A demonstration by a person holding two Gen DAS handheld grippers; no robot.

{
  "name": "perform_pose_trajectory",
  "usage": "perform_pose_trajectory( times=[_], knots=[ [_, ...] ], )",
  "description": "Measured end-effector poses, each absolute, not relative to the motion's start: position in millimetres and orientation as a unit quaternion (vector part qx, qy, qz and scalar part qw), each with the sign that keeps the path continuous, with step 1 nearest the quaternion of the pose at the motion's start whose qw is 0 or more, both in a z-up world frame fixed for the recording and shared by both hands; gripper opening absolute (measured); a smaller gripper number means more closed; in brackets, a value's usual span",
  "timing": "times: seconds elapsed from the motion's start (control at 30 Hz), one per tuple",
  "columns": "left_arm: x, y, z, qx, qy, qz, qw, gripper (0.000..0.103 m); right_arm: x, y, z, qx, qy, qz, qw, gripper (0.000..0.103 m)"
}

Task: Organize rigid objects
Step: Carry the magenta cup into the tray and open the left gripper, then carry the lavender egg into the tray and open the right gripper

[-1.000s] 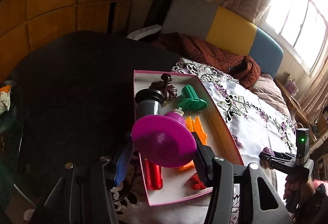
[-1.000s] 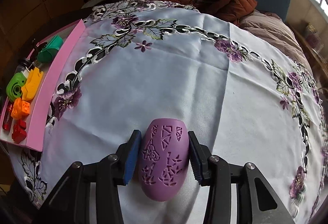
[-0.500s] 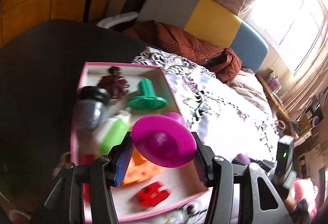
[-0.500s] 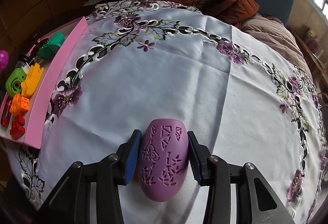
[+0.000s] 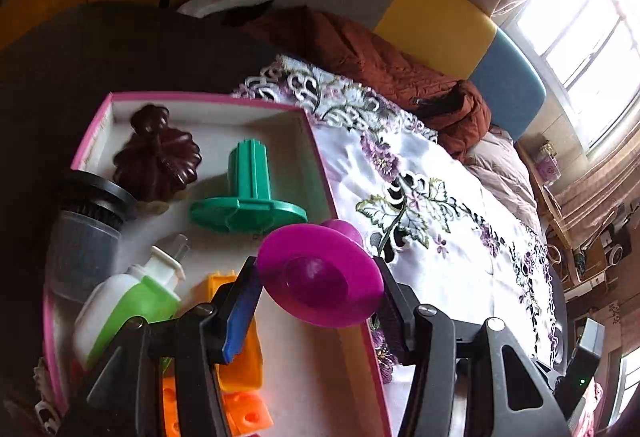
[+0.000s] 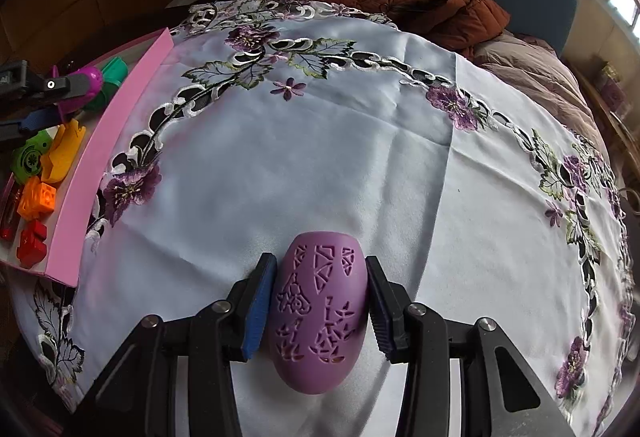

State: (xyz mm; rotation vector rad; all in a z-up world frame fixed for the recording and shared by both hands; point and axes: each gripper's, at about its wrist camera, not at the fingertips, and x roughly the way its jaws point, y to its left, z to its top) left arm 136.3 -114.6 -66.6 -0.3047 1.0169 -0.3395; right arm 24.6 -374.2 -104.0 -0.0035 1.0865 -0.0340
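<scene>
My left gripper (image 5: 318,291) is shut on a magenta disc-shaped toy (image 5: 320,273) and holds it over the right side of the pink-rimmed box (image 5: 200,96). The box holds a green spool (image 5: 248,193), a dark brown ornament (image 5: 158,157), a grey jar with a black lid (image 5: 86,229), a green and white bottle (image 5: 128,301) and orange blocks (image 5: 240,369). My right gripper (image 6: 320,301) is shut on a purple carved egg-shaped shell (image 6: 318,317) just above the tablecloth (image 6: 320,157). The left gripper also shows in the right wrist view (image 6: 76,87), over the box (image 6: 108,157).
The embroidered white tablecloth covers a round table. A brown jacket (image 6: 400,5) lies on a sofa behind it. Red blocks (image 6: 32,241) and a green wheel (image 6: 28,159) sit in the box's near end. A dark chair back (image 5: 100,49) stands left of the box.
My left gripper has moved right and forward over the box with the magenta toy. My right gripper has held still with the purple shell.
</scene>
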Motion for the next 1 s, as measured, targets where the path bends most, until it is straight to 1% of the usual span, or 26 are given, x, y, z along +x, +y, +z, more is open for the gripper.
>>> perform_pose_trajectory(
  times=[0.23, 0.43, 0.77, 1.0],
  knots=[
    [138.5, -120.4, -75.4, -0.114, 0.482, -0.161, 0.854, 0.055, 26.1, -373.3, -104.3, -0.001, 0.517, -0.016, 0.856, 0.044],
    [134.8, -119.4, -69.0, -0.099, 0.470, -0.167, 0.861, 0.055, 26.9, -373.2, -104.5, -0.001, 0.516, -0.016, 0.856, 0.045],
    [100.6, -103.7, -45.4, -0.075, 0.441, -0.155, 0.881, 0.055, 26.8, -372.5, -104.8, -0.004, 0.513, -0.017, 0.858, 0.044],
    [67.1, -85.0, -32.9, -0.039, 0.426, -0.135, 0.894, 0.055, 24.6, -370.6, -103.7, -0.010, 0.509, -0.021, 0.861, 0.044]
  ],
)
